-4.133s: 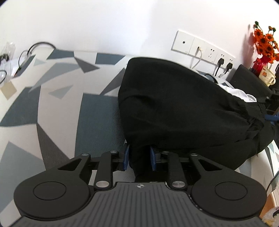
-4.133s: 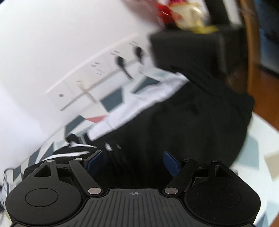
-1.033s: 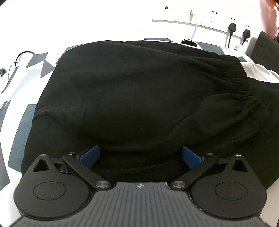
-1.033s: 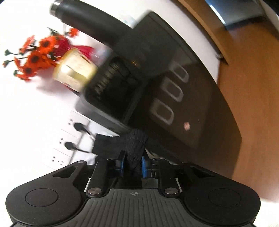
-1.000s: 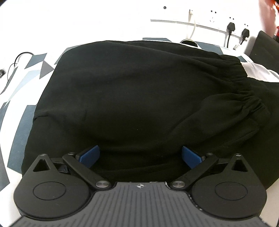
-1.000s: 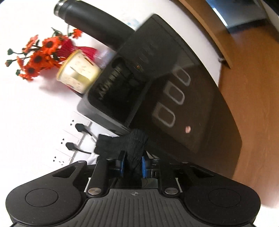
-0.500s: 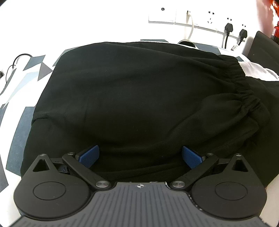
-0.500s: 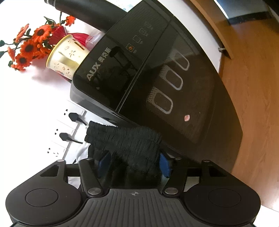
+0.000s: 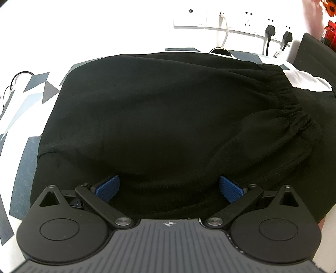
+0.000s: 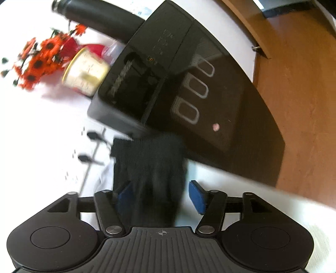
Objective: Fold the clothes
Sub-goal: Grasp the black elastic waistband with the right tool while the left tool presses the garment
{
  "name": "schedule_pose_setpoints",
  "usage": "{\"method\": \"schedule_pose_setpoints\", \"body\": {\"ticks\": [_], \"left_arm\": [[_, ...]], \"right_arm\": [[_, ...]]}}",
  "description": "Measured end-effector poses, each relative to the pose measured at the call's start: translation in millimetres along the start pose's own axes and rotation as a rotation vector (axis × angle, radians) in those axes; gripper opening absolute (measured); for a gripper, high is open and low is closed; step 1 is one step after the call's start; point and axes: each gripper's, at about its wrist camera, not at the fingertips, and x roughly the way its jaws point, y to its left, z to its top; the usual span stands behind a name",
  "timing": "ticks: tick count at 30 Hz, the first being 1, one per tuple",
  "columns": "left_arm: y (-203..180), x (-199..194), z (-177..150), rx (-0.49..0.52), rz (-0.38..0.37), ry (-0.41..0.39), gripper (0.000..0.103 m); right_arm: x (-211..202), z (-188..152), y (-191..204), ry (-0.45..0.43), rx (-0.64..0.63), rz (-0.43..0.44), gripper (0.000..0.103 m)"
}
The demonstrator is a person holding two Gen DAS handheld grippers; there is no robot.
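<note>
Left claw (image 9: 169,188) gapes over black garment (image 9: 168,117); right claw (image 10: 161,195) opening, seemingly releasing it.

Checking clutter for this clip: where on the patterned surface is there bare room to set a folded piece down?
Bare patterned cloth lies left of the black garment, bordered by cables at the far left edge. Behind, only a thin strip remains below the wall sockets. The right is crowded: white fabric and a black appliance.

Left hand-held gripper (image 9: 169,188): black linkages, blue ribbed pads (image 9: 108,187), silver pivot screws.
</note>
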Motion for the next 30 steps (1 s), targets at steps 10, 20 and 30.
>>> {"method": "schedule_pose_setpoints", "body": {"ticks": [10,20,30], "left_arm": [[-4.6,4.6,9.4,0.034,0.004,0.010,0.103],[0.1,9.7,11.8,0.035,-0.004,0.004,0.103],[15.5,-17.2,1.2,-0.066,-0.076,-0.080,0.090]], "right_arm": [[67.8,28.3,9.7,-0.059,-0.001,0.016,0.043],[21.7,41.1,10.3,-0.073,0.084,0.114,0.018],[21.7,27.5,53.2,-0.106,-0.105,-0.009,0.018]]}}
